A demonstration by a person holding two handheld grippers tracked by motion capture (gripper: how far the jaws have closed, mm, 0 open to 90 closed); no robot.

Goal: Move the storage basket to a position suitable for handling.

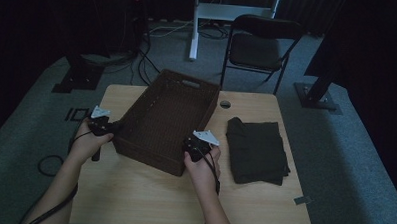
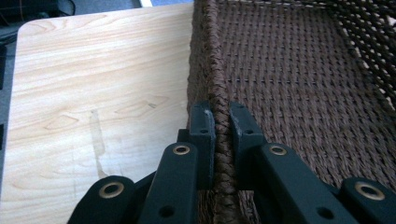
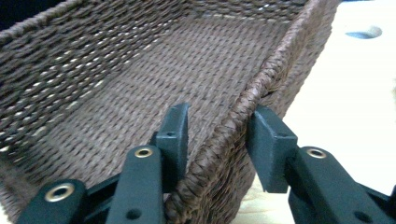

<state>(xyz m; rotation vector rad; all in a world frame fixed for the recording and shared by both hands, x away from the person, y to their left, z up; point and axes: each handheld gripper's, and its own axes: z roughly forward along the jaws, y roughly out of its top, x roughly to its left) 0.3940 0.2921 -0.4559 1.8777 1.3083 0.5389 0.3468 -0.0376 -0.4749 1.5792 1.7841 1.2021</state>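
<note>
The person's two forearms rose from the bottom edge of the high view, each hand holding a pair of tongs. The pale wooden worktop (image 1: 133,190) stood on grey carpet in a dim room, with a dark folding chair (image 1: 259,44) at upper centre and cables trailing across the floor at upper left. A folded dark cloth (image 1: 257,150) lay right of centre on the worktop. The left tongs (image 1: 102,124) sat at the left of the frame, the hand beneath them, and were clamped on the braided rim of the brown woven basket (image 1: 168,118). The right tongs (image 1: 199,144), at centre, straddled the basket's near right rim, the inner pad against the weave and the outer one standing just off it. The basket rested in the middle of the worktop, its long axis running from lower left toward upper right, open side up.
</note>
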